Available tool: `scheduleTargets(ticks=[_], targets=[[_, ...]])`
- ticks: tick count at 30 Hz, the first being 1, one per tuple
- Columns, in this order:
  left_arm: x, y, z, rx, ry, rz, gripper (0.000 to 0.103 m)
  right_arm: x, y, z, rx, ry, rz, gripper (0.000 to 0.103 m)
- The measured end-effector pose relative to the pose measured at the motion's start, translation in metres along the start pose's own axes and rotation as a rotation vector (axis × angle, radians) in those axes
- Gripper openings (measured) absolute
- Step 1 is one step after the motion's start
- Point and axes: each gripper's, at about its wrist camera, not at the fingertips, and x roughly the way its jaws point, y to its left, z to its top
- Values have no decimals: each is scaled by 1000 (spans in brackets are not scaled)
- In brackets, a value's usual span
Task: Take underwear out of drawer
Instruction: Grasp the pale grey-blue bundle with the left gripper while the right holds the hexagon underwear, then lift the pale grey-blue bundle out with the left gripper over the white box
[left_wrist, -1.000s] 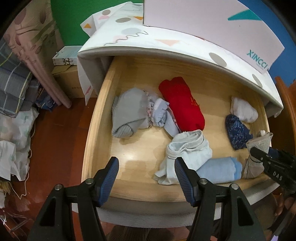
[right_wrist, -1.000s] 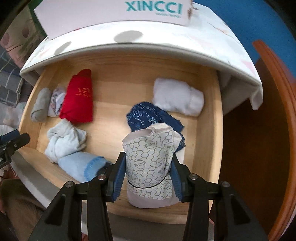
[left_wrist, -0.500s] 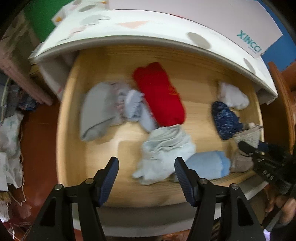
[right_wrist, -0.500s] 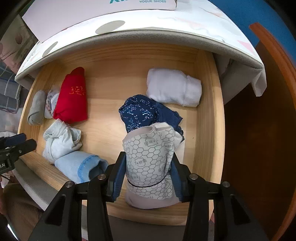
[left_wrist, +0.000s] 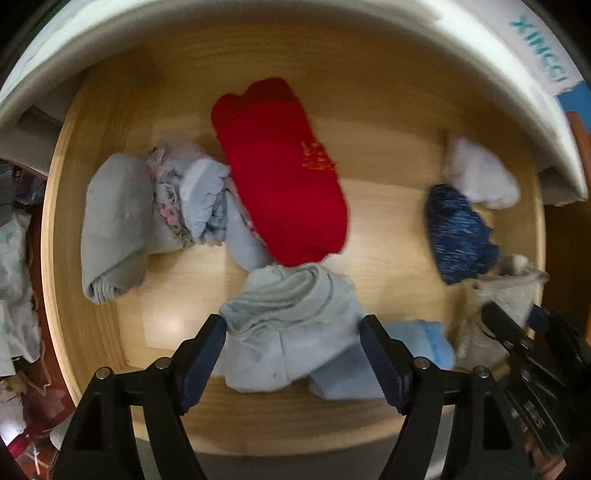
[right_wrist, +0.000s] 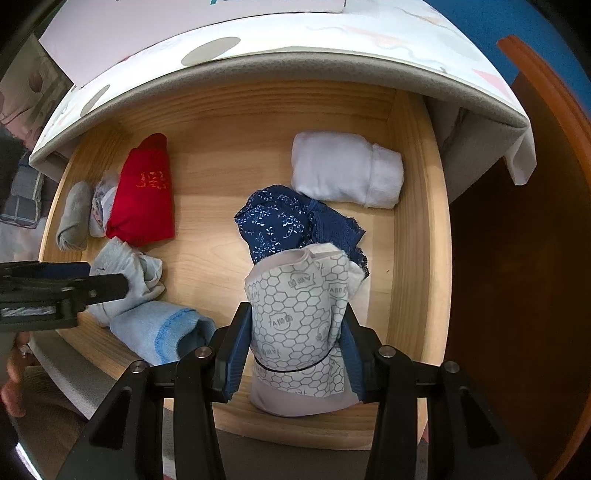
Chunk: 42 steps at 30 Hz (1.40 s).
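Because every roll in the drawer (right_wrist: 417, 236) is soft, light cloth, a pinch across the bulk should hold. Right gripper (right_wrist: 295, 354), aimed steeply down, is clamped on the hexagon-print underwear (right_wrist: 299, 325) at the near right. Left gripper (left_wrist: 291, 354) points straight down, jaws opening around the pale blue bundle (left_wrist: 291, 332), near centre.

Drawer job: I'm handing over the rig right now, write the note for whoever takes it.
Right gripper: shut on the honeycomb-print bundle, which stands near the front of the drawer, not lifted out.
Left gripper: jaws opening, straddling the pale blue crumpled piece; pads not pressing it.
In the drawer as well: red piece, grey roll, navy floral piece, white roll, light blue roll.
Done: nothing shown outside.
Left: lift both out, then the others.
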Motion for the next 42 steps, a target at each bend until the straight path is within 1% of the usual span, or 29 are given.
scheduleTargets(ticks=[3, 5, 7, 12, 15, 17, 18, 19, 21, 28, 31, 37, 38, 40, 42], targets=[[10, 3, 4, -30, 32, 8, 78, 0, 0, 0, -1, 2, 1, 42], [18, 6, 6, -44, 57, 26, 78, 0, 1, 0, -4, 3, -1, 42], [22, 9, 7, -49, 64, 53, 82, 0, 1, 0, -4, 5, 1, 42], [27, 22, 5, -65, 80, 54, 83, 0, 1, 0, -2, 8, 2, 42], [27, 36, 2, -94, 85, 32, 83, 0, 2, 0, -1, 9, -1, 42], [28, 41, 1, -103, 91, 27, 81, 0, 3, 0, -4, 8, -5, 42], [28, 43, 0, -103, 90, 25, 78, 0, 3, 0, -5, 8, -6, 42], [28, 46, -2, -101, 90, 7, 65, 0, 3, 0, -4, 8, -5, 42], [29, 44, -6, -99, 84, -5, 62, 0, 3, 0, -2, 9, -4, 42], [18, 43, -20, -60, 40, 20, 48, 1, 4, 1, -9, 11, -14, 42], [12, 43, -25, -48, 21, 33, 47, 1, 5, 1, -10, 12, -16, 42], [-5, 48, -37, -36, -13, 11, 47, 2, 6, 2, -14, 14, -22, 42], [-14, 47, -33, -35, -18, 10, 47, 2, 6, 2, -15, 14, -23, 42], [-23, 48, -35, -29, -32, -2, 47, 2, 6, 1, -15, 16, -24, 42], [-29, 40, -35, -25, -45, -8, 47, 2, 6, 1, -15, 15, -24, 42]])
